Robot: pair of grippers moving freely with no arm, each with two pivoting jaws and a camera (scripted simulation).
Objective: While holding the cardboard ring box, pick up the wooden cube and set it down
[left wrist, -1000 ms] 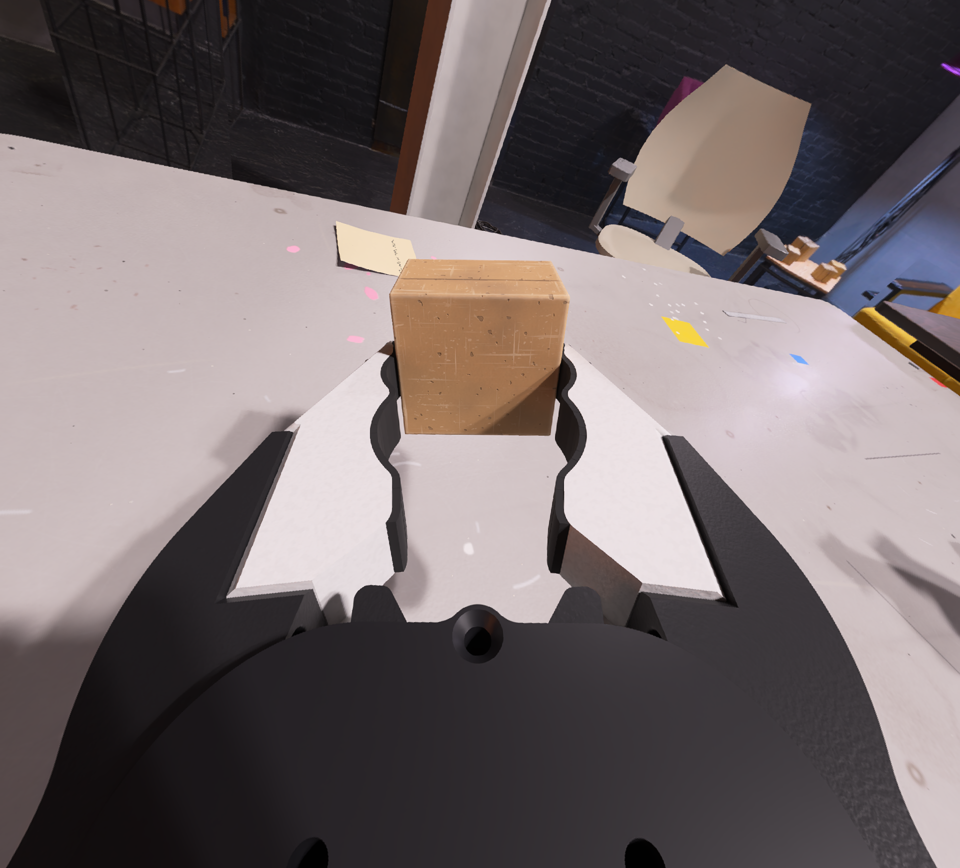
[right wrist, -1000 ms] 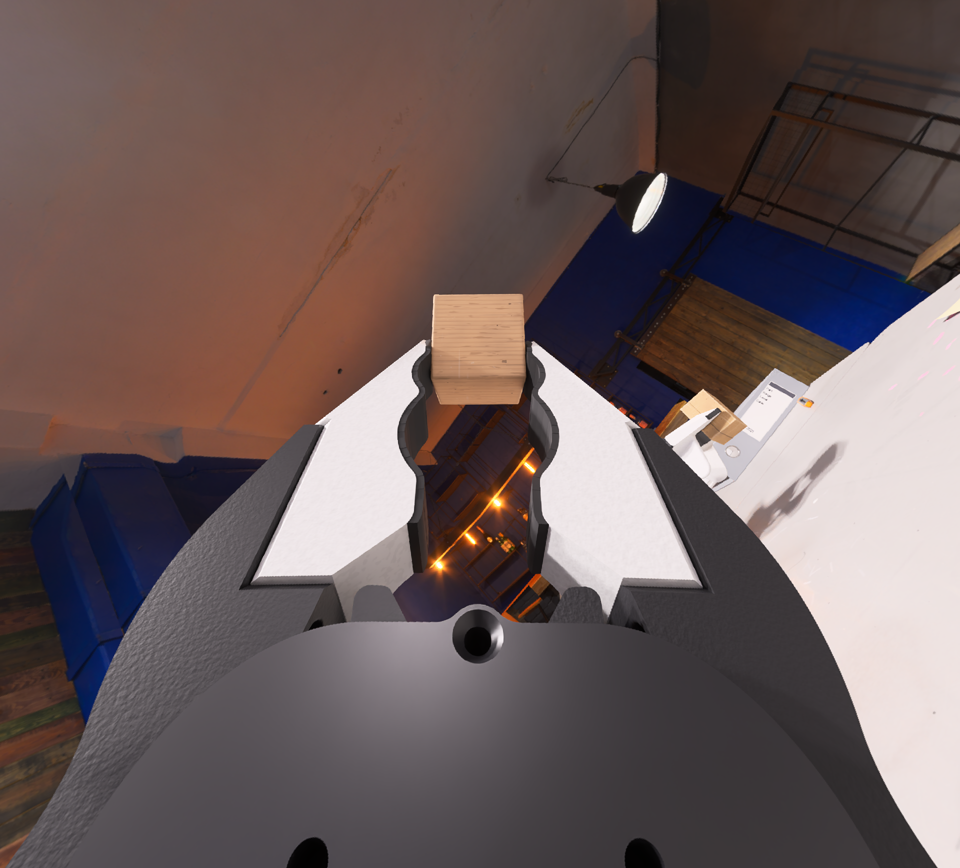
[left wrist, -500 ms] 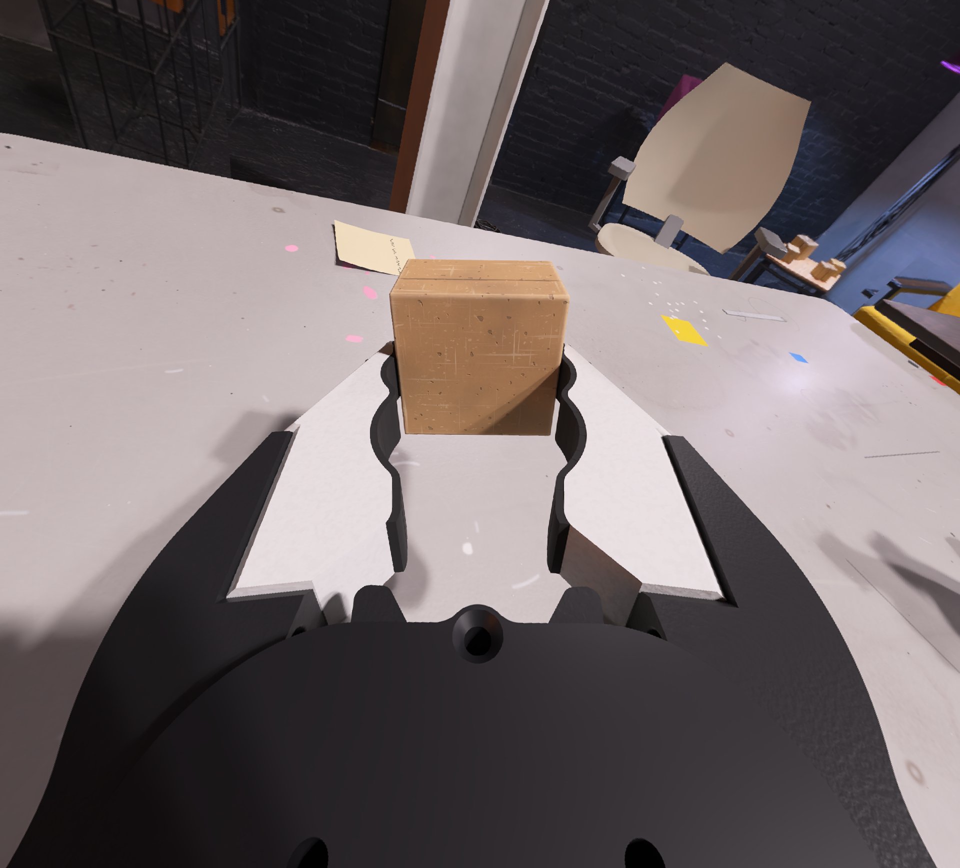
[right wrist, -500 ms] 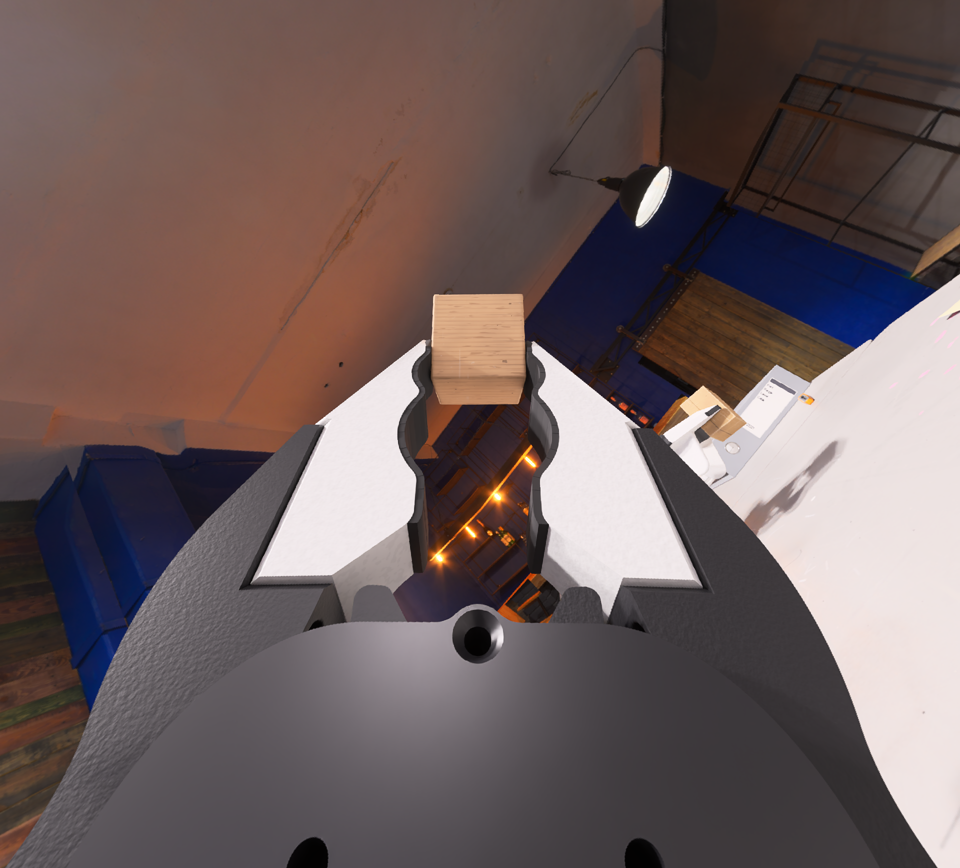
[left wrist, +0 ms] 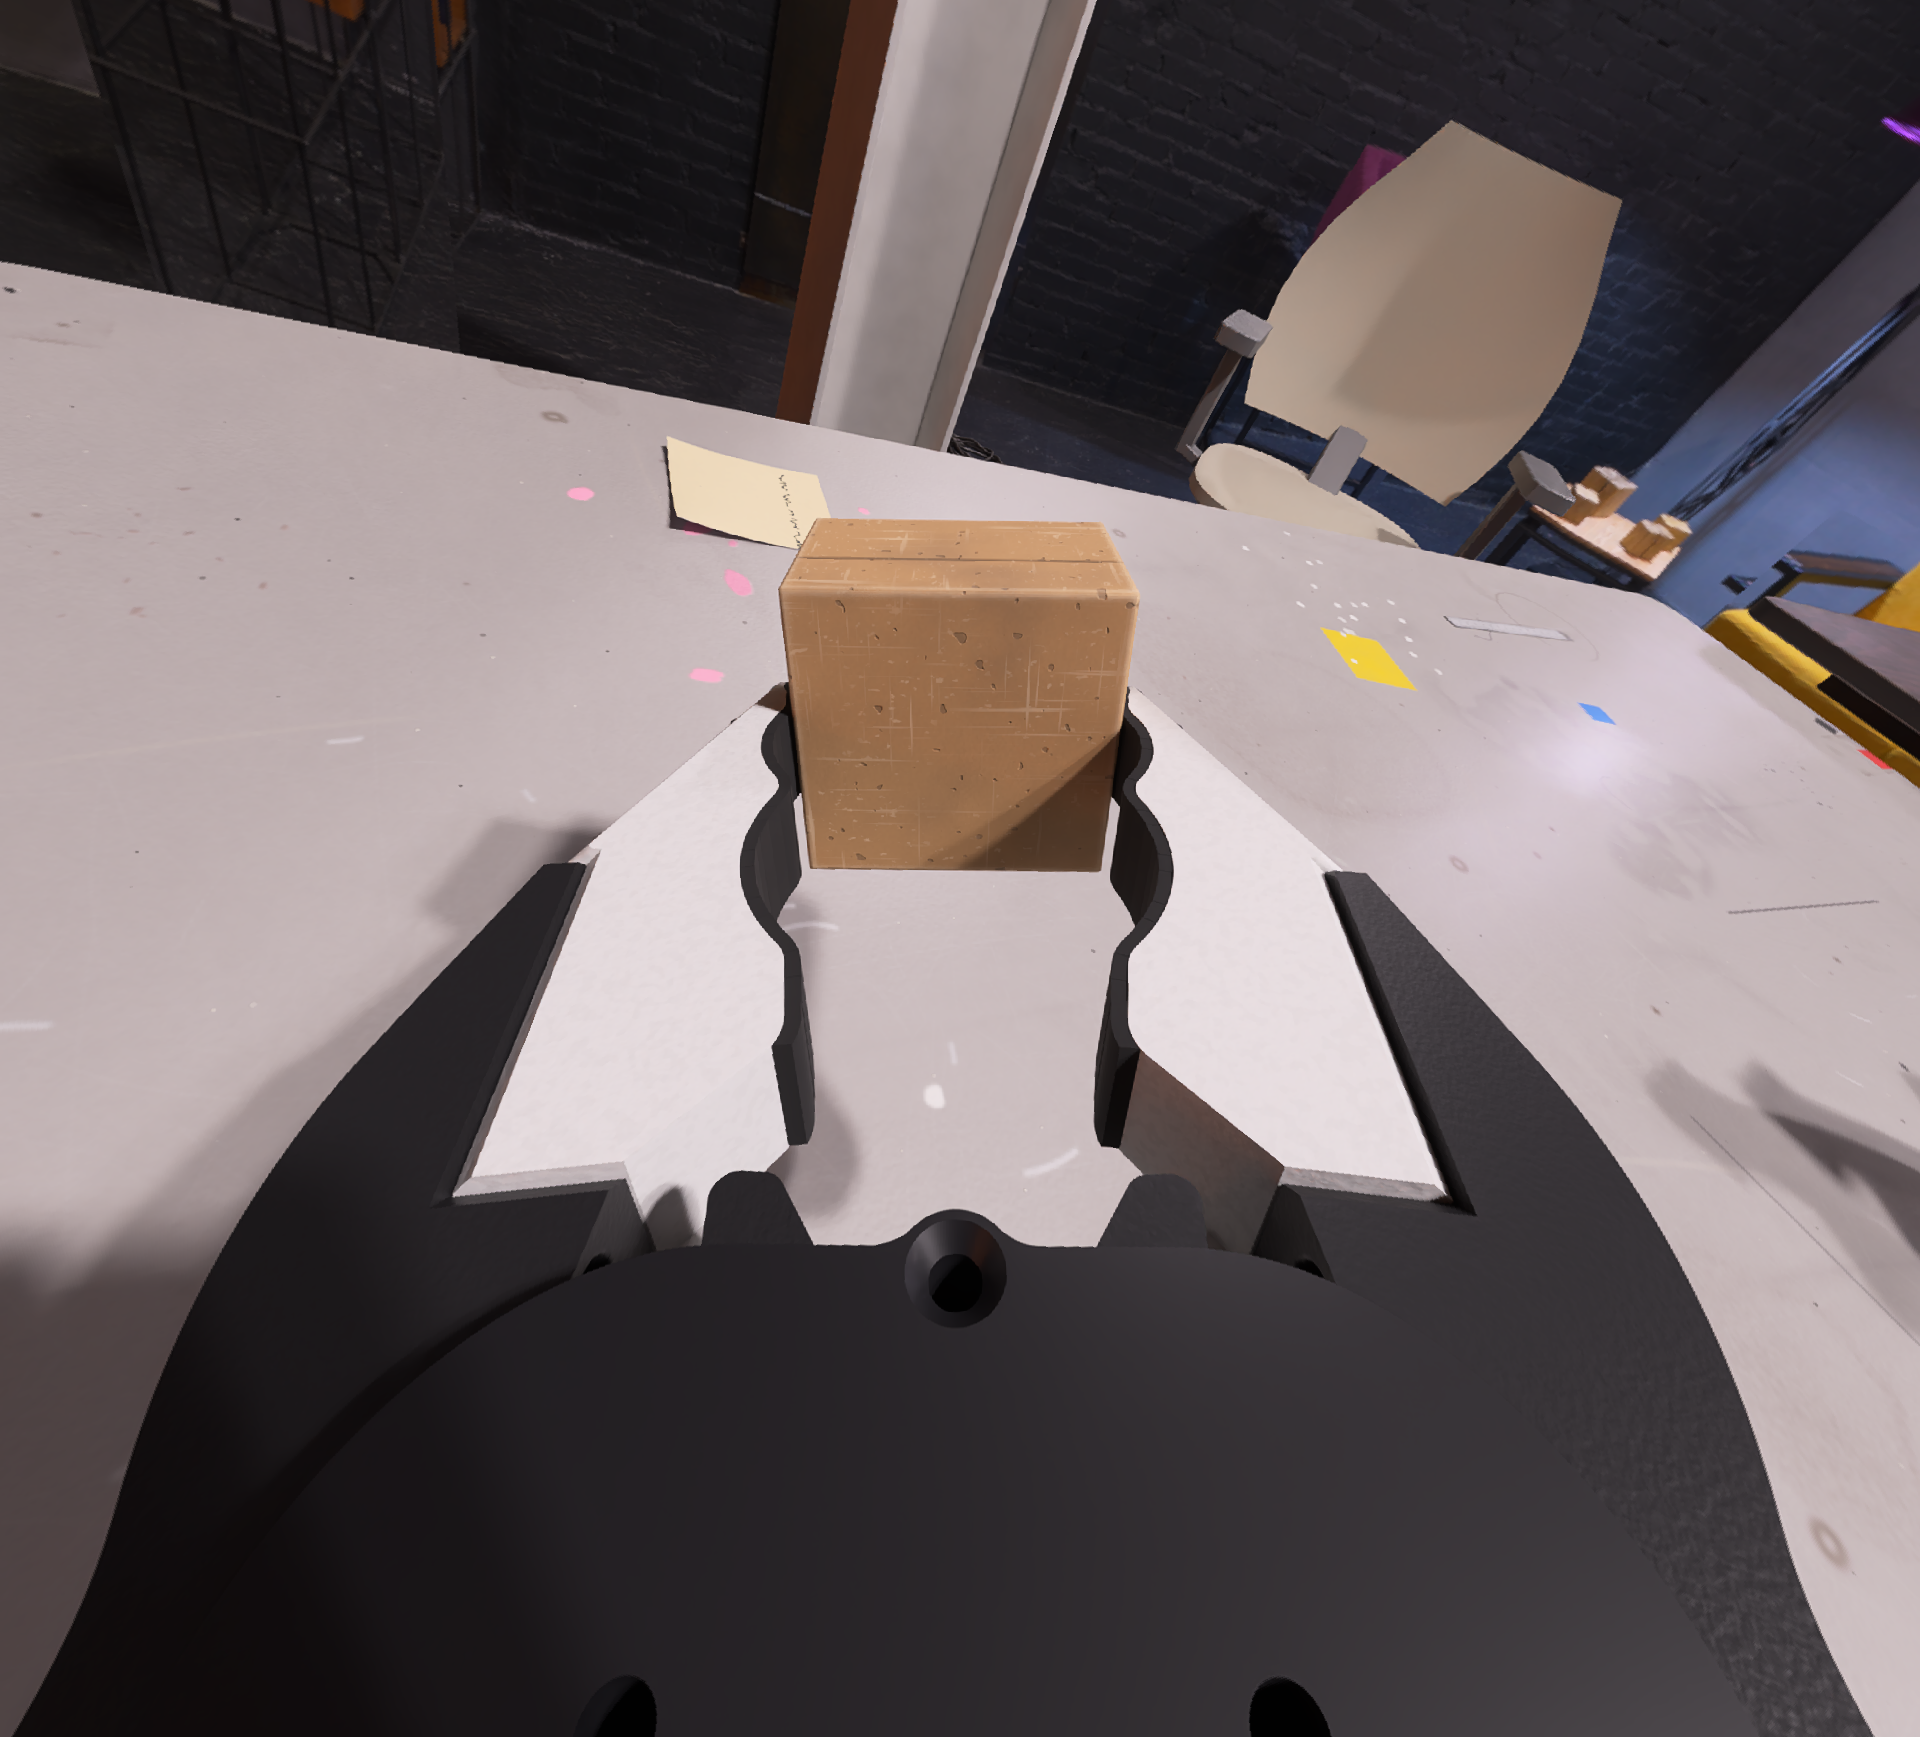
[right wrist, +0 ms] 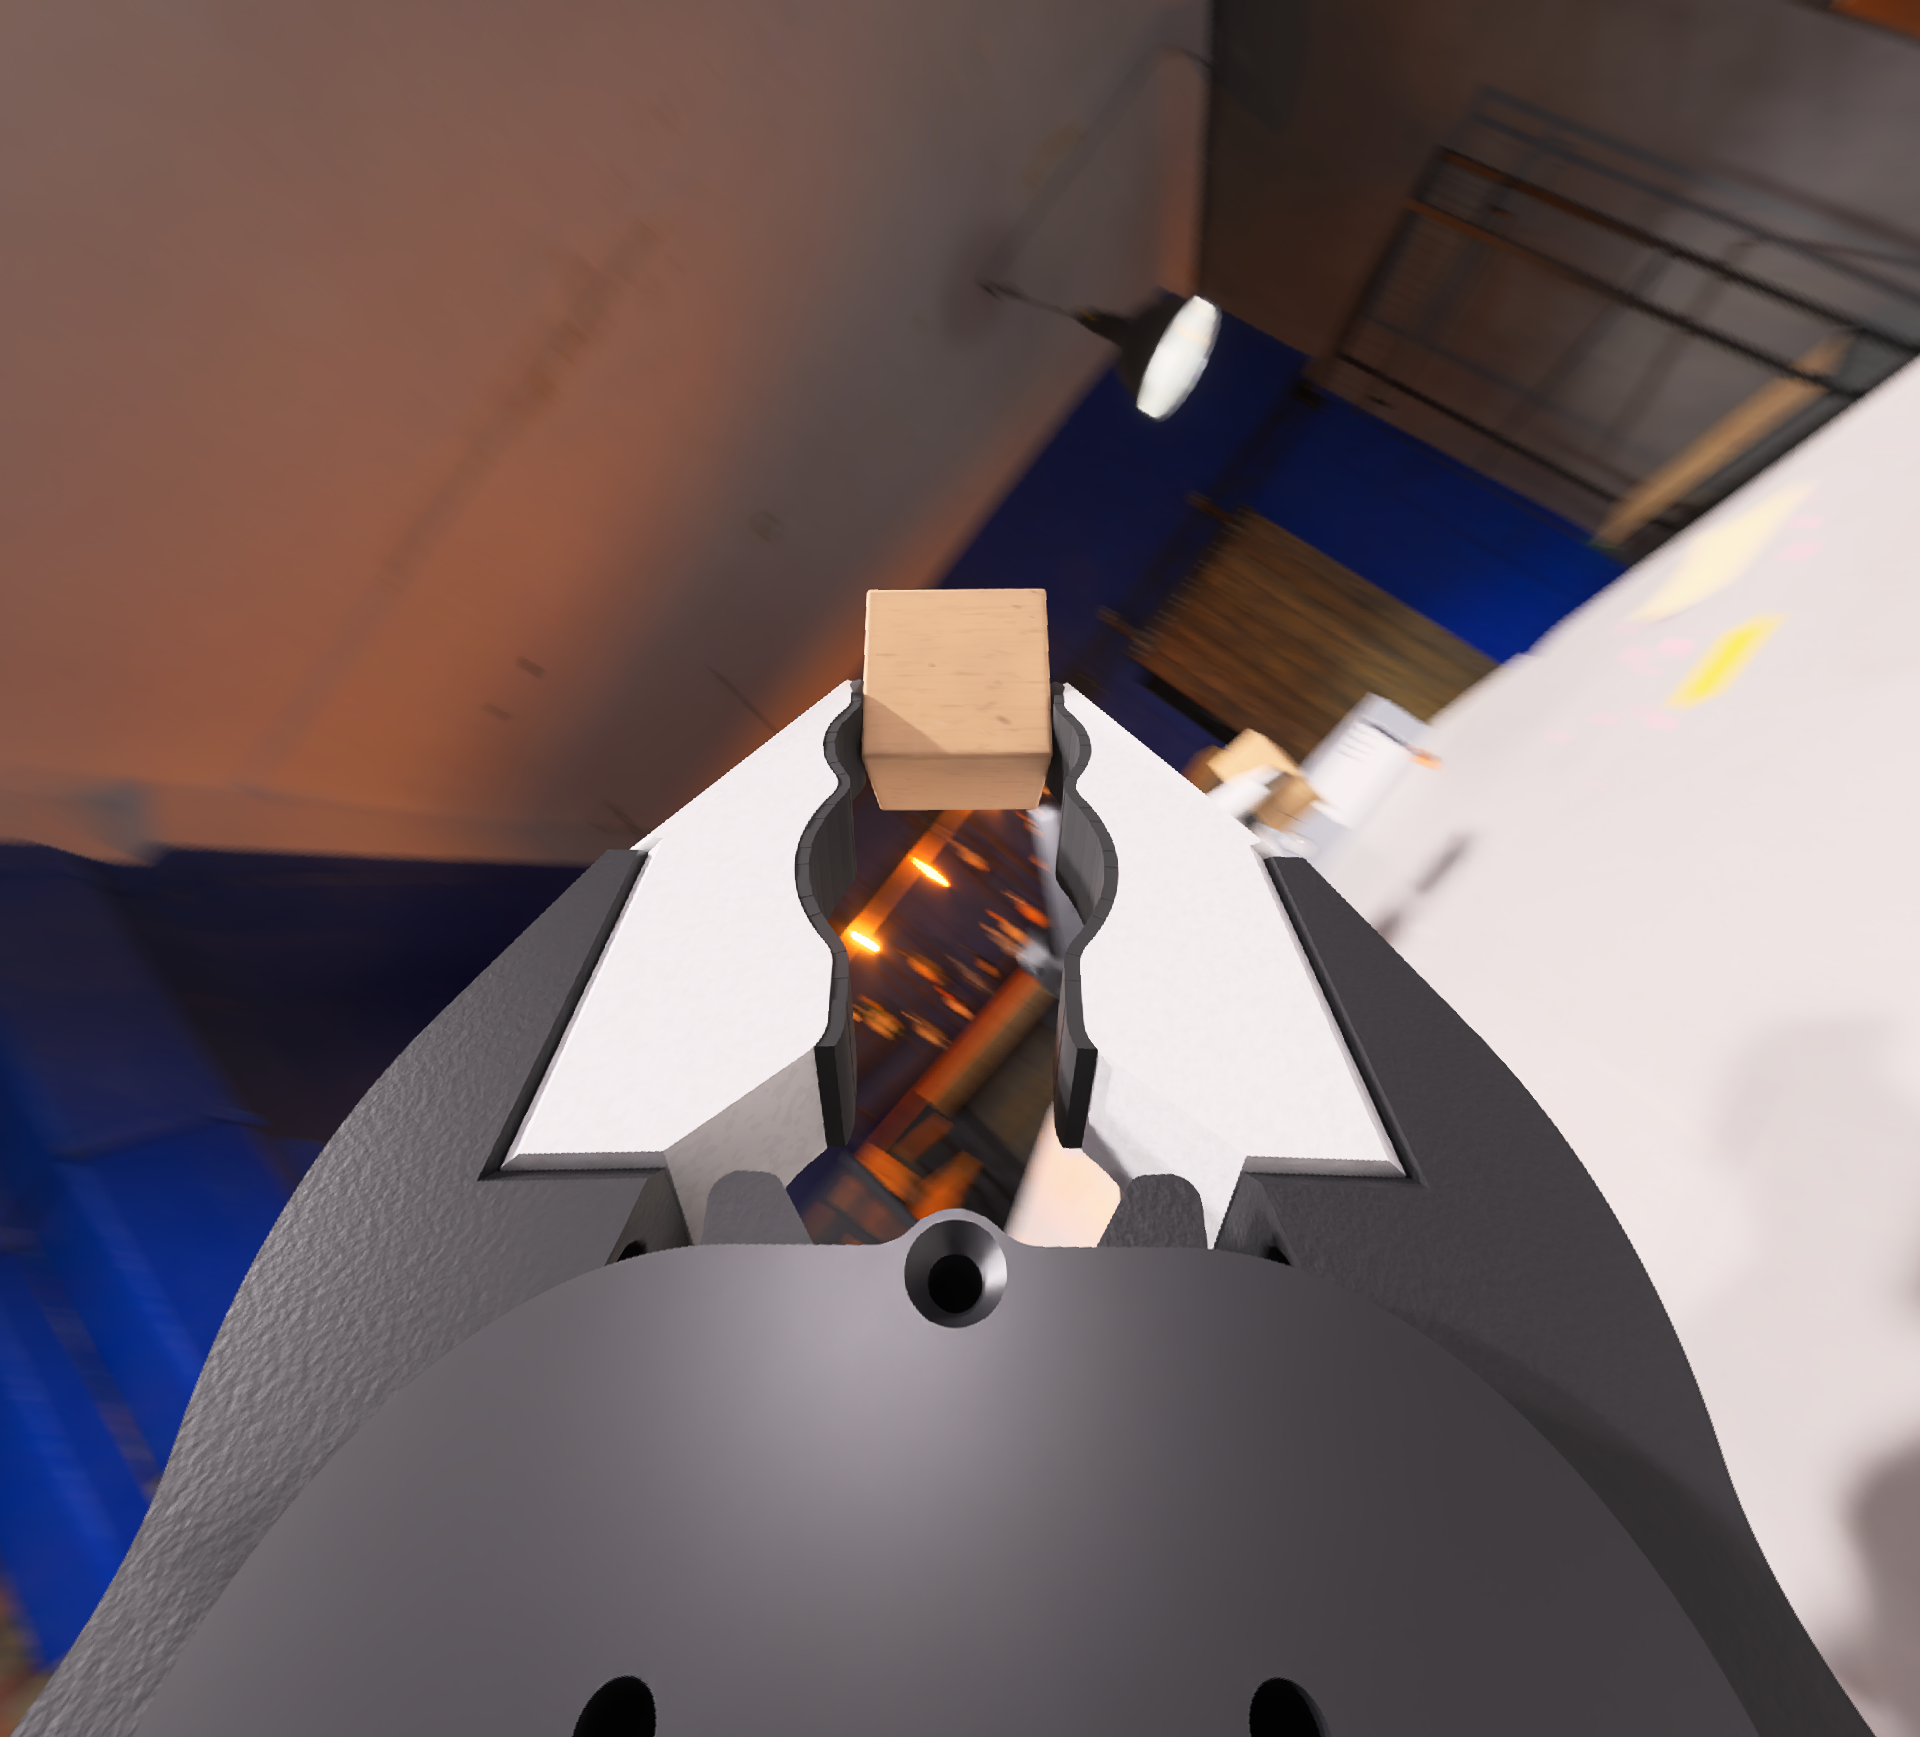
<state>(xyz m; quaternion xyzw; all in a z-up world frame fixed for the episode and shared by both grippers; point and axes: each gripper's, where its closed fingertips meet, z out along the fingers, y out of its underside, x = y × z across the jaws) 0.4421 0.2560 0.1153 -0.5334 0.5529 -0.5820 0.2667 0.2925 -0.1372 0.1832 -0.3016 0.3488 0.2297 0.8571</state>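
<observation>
In the left wrist view my left gripper is shut on the cardboard ring box, a speckled tan box with a lid seam near its top, held between the fingertips over the white table. In the right wrist view my right gripper is shut on the wooden cube, a small pale block pinched at the fingertips. It is held up in the air, rolled to one side and facing the room, with the table slanting along the right edge. Neither gripper shows in the other's view.
A cream paper note lies on the table behind the box, with yellow, blue and pink marks around. Beyond the far edge stand a white pillar and a beige chair. A yellow object sits at the right edge.
The right wrist view has swung and blurred: more table shows on the right and the lamp has shifted left. The cube stays gripped. The left gripper and the box have not moved.
</observation>
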